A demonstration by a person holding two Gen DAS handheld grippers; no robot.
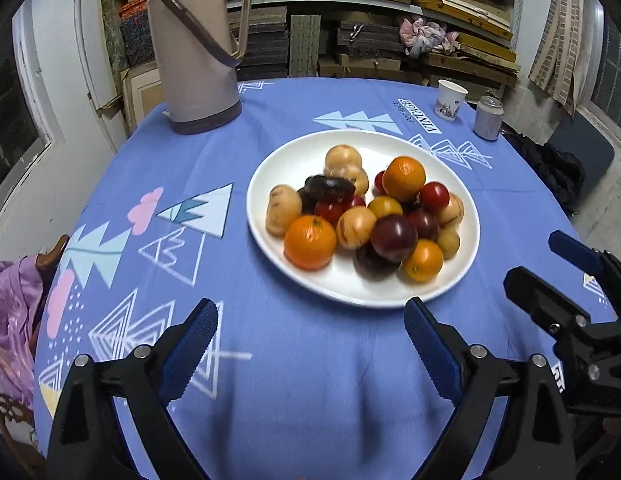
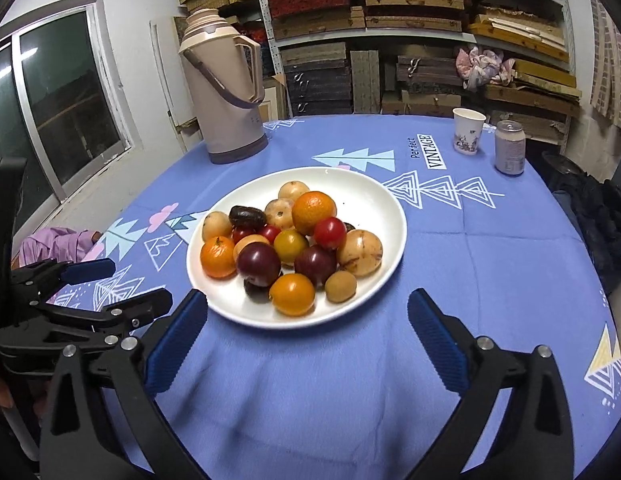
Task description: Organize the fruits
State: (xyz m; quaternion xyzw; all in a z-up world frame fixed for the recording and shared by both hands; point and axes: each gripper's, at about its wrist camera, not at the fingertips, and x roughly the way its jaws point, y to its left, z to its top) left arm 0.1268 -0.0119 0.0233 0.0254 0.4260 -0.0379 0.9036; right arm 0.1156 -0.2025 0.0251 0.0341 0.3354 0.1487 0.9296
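Note:
A white plate (image 1: 278,168) (image 2: 382,204) in the middle of the blue tablecloth holds a heap of fruit: oranges (image 1: 309,242) (image 2: 313,211), dark red plums (image 1: 393,237) (image 2: 258,264), small red fruits (image 1: 433,196) (image 2: 329,232) and pale yellow-brown fruits (image 1: 283,209) (image 2: 359,258). My left gripper (image 1: 310,320) hovers open over the cloth just in front of the plate, nothing between its blue pads. My right gripper (image 2: 308,312) also stands open before the plate's near rim, empty. Each gripper shows at the side of the other's view.
A tall beige thermos (image 1: 196,46) (image 2: 226,88) stands at the back left of the table. A paper cup (image 1: 450,100) (image 2: 468,130) and a drink can (image 1: 487,117) (image 2: 509,148) stand at the back right. Purple cloth (image 1: 10,312) lies off the table's left edge. Shelves of stacked boards fill the background.

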